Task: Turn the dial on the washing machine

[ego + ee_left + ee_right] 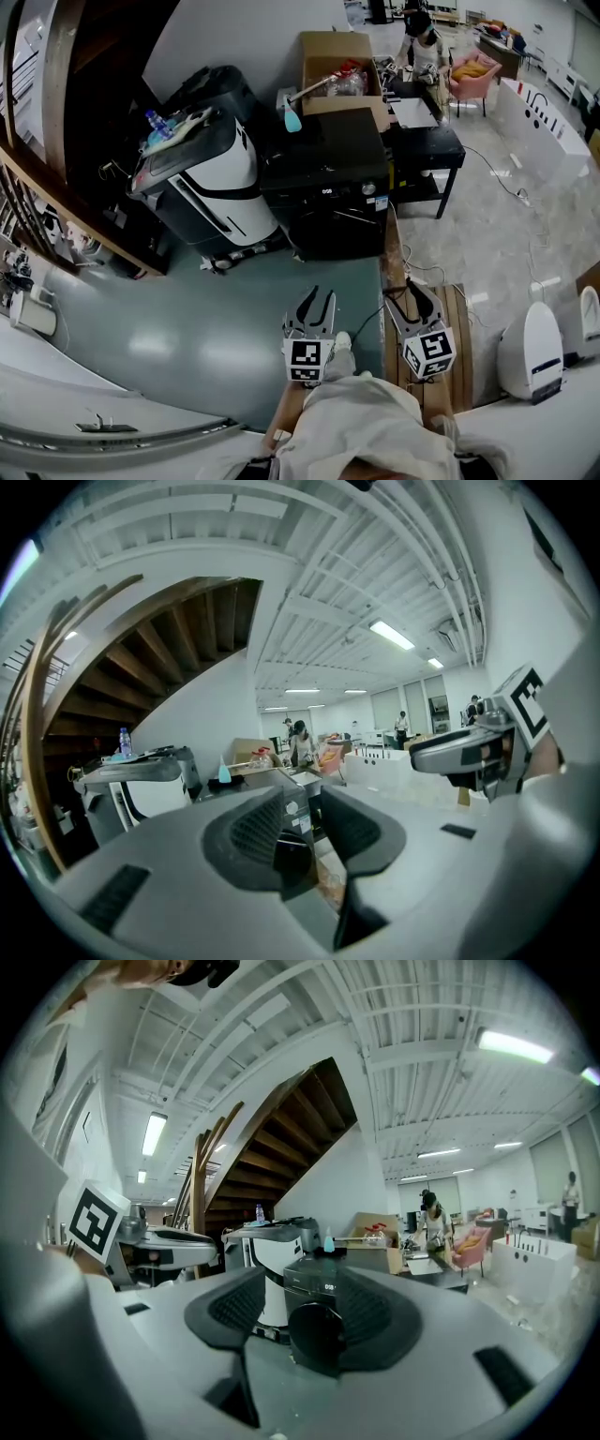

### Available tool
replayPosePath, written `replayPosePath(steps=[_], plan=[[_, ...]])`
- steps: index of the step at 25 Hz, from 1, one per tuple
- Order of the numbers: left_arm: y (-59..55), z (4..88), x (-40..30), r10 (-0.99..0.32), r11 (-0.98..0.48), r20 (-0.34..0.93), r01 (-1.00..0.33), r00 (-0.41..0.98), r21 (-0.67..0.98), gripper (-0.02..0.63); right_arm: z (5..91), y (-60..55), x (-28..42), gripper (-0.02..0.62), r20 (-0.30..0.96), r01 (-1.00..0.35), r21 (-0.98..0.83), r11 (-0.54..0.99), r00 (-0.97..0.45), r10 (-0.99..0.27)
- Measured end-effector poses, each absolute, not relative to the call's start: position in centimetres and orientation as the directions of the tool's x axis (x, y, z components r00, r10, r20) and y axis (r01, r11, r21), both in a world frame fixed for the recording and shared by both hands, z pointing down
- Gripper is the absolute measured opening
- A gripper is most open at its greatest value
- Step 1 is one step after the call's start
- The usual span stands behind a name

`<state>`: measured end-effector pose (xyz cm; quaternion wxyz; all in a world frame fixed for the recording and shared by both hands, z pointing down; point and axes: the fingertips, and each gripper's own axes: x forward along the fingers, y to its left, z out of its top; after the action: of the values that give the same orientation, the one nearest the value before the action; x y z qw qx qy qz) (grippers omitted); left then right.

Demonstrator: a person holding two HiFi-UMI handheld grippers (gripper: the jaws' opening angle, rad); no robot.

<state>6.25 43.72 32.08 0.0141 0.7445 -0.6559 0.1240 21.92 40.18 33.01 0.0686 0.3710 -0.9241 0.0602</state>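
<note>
Head view: washer [323,178] well ahead, dial [369,188] small. My left tongs [319,298] and right tongs [414,298]: both apart, empty. Risk: misjudged reach, I clip the panel.

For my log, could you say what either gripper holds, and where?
Nothing: the left gripper and right gripper are open, short of the washing machine.
</note>
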Motion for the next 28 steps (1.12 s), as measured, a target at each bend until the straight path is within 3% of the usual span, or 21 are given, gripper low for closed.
replayPosePath(steps=[28], plan=[[32.8, 35.6, -1.3, -0.951, -0.214, 0.249, -0.973, 0.186, -0.090, 0.130, 36.9, 29.0, 13.2, 0.204, 0.293, -0.693, -0.077, 0.717, -0.703, -0.648]])
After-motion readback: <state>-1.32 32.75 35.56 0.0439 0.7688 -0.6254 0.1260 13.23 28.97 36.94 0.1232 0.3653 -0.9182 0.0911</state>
